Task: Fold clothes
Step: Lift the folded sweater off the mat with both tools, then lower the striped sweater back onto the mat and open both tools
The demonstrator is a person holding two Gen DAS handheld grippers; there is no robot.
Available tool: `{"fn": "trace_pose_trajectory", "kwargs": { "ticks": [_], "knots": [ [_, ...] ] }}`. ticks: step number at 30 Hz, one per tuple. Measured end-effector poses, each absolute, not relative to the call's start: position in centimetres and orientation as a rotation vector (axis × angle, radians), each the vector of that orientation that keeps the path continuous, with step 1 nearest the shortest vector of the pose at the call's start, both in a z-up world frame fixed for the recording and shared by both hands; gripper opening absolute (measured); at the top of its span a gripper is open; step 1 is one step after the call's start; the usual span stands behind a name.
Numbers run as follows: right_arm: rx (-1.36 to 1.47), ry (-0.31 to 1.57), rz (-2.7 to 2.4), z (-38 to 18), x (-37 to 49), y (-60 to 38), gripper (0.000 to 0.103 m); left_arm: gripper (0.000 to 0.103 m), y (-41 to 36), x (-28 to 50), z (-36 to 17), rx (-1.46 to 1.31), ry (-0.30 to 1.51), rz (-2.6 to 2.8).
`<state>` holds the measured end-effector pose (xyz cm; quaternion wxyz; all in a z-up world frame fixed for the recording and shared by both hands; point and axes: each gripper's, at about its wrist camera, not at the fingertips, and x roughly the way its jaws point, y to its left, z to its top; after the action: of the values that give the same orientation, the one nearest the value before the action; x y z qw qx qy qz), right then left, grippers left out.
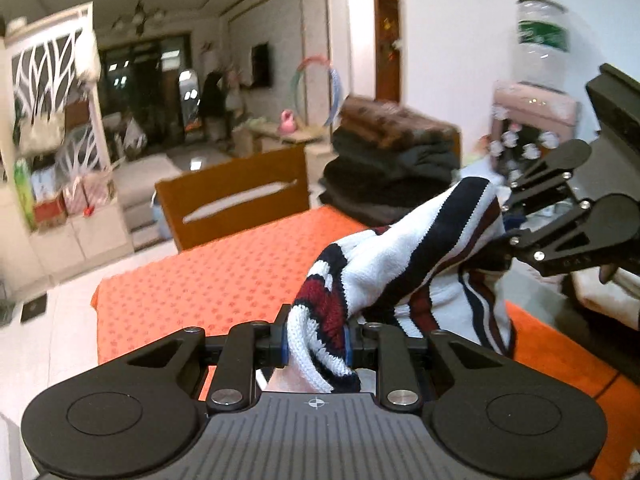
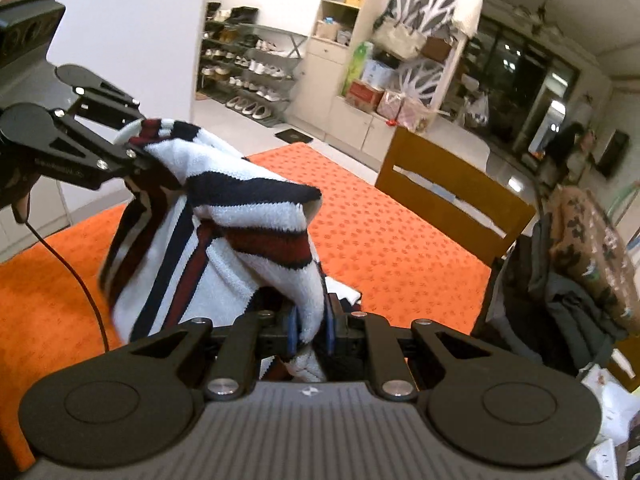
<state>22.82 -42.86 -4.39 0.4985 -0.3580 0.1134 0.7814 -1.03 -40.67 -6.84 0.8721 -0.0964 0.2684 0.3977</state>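
gripping striped sweater (image 1: pixel 404 264) (held aloft) with left gripper (image 1: pixel 316 344) and right gripper (image 2: pixel 312 330).

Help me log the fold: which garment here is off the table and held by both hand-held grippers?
The white sweater with navy and red stripes, pinched by the left hand-held gripper and right hand-held gripper. The dark clothes lie stacked beyond the orange table.

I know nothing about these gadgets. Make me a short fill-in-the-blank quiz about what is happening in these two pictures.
1. Both grippers are shut on the same striped ____.
2. The left gripper and right gripper hold the sweater above a table with an ____ cloth.
3. Behind the table stands a wooden ____.
4. The sweater's stripes are navy, white and dark ____.

Missing words: sweater; orange; chair; red
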Motion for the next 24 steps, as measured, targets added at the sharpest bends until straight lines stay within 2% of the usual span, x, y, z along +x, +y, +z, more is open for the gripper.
{"fn": "trace_pose_trajectory", "kwargs": {
  "ticks": [8, 13, 18, 24],
  "knots": [
    [-0.951, 0.425, 1.863, -11.1, 24.4, -34.0, 0.015, 0.028, -33.2, 1.8, -12.4, -0.265, 0.681, 0.828],
    [-0.980, 0.494, 1.840, -15.3, 24.5, -30.9, 0.017, 0.035, -30.4, 2.1, -15.9, -0.320, 0.730, 0.847],
    [-0.986, 0.540, 1.819, -18.5, 24.8, -28.9, 0.025, 0.055, -29.2, 0.6, -17.0, -0.372, 0.661, 0.915],
    [-0.893, 0.533, 1.775, -17.5, 26.1, -29.3, 0.038, 0.057, -29.5, -2.3, -15.1, -0.403, 0.516, 0.992]
  ]
}}
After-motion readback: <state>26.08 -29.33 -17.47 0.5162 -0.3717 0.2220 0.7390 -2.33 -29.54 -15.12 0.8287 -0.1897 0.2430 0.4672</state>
